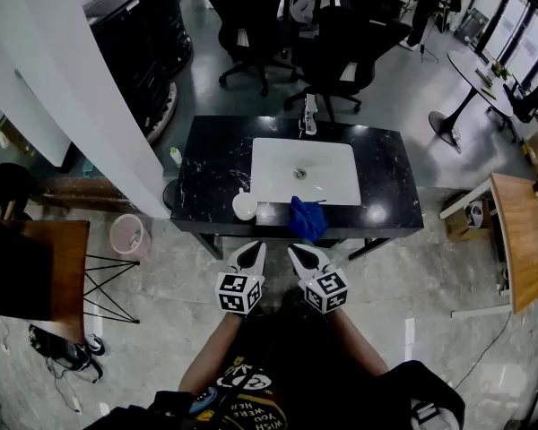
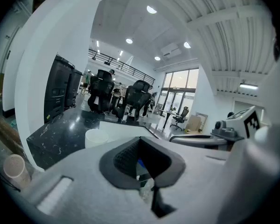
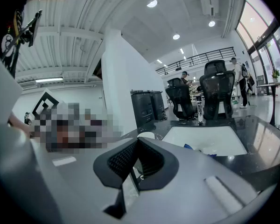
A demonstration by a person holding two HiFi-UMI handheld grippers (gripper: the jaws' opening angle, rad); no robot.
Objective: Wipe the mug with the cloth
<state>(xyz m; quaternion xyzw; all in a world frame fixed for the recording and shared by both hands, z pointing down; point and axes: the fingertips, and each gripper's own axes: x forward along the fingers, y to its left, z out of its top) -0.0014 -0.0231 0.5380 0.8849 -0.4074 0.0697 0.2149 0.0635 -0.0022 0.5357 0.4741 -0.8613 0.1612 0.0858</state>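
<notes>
A white mug (image 1: 245,206) stands on the black counter (image 1: 215,164) near its front edge, left of a crumpled blue cloth (image 1: 307,218). Both grippers hang side by side in front of the counter, short of it. The left gripper (image 1: 250,256) is shut and holds nothing, and the right gripper (image 1: 306,258) is likewise shut and empty. In the left gripper view the mug (image 2: 97,137) shows beyond the closed left gripper (image 2: 140,141). The right gripper view has the mug (image 3: 146,135) just past the right gripper (image 3: 137,141), with the cloth (image 3: 192,147) to the right.
A white sink (image 1: 305,170) with a faucet (image 1: 309,115) is set in the counter. Office chairs (image 1: 251,16) stand behind it. A white pillar (image 1: 63,70) and a pink waste basket (image 1: 130,234) are at the left, a wooden table (image 1: 520,240) at the right.
</notes>
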